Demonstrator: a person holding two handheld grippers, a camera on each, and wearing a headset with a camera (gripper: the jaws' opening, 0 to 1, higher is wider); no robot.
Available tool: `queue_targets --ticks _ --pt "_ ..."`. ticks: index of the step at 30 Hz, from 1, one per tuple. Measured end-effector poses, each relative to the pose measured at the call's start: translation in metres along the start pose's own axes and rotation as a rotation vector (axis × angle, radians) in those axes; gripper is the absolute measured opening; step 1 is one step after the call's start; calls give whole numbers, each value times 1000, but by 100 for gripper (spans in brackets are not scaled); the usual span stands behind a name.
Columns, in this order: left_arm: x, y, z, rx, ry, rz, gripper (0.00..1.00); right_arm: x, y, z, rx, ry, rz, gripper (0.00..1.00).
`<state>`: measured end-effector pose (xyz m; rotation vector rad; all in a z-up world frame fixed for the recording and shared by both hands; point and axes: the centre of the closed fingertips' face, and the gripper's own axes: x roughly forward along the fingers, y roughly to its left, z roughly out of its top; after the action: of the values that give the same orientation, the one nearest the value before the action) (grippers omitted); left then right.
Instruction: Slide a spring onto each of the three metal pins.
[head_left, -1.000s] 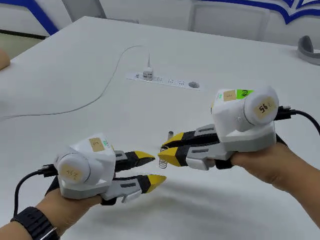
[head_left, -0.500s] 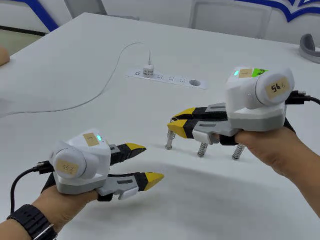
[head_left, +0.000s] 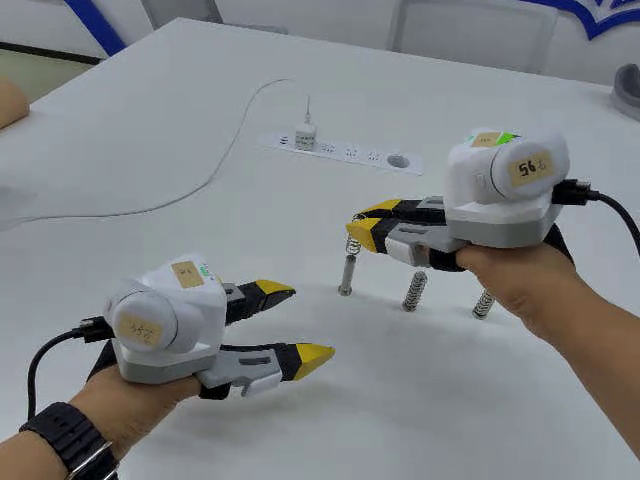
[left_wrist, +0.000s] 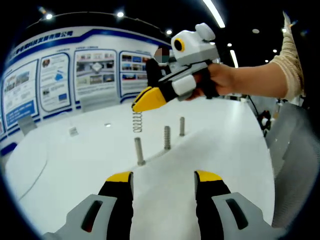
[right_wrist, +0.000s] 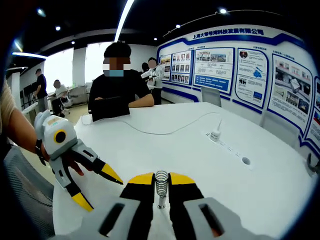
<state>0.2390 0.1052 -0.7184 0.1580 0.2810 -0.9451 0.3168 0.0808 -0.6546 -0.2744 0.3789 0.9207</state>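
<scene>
Left hand-held gripper (head_left: 306, 321) sits low, jaws spread wide apart. Right hand-held gripper (head_left: 358, 228) is raised higher, jaws pinching a spring (head_left: 352, 245).

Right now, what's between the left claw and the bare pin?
Nothing: bare table between left claw and bare pin, per the left gripper view.

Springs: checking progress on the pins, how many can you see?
3. First spring in the right gripper, above the bare pin; second spring on the middle pin; third spring on the end pin.
</scene>
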Motion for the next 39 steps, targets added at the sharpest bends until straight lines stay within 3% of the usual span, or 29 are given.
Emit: queue_targets --ticks 14,26,39 --pt "1 1 -3 -4 10 -2 48 8 -4 -14 40 19 2 12" --pt "1 1 -5 -7 16 0 48 10 -7 -13 63 4 -3 12" --pt "2 2 -5 -10 15 1 47 19 -5 -33 68 52 -9 12"
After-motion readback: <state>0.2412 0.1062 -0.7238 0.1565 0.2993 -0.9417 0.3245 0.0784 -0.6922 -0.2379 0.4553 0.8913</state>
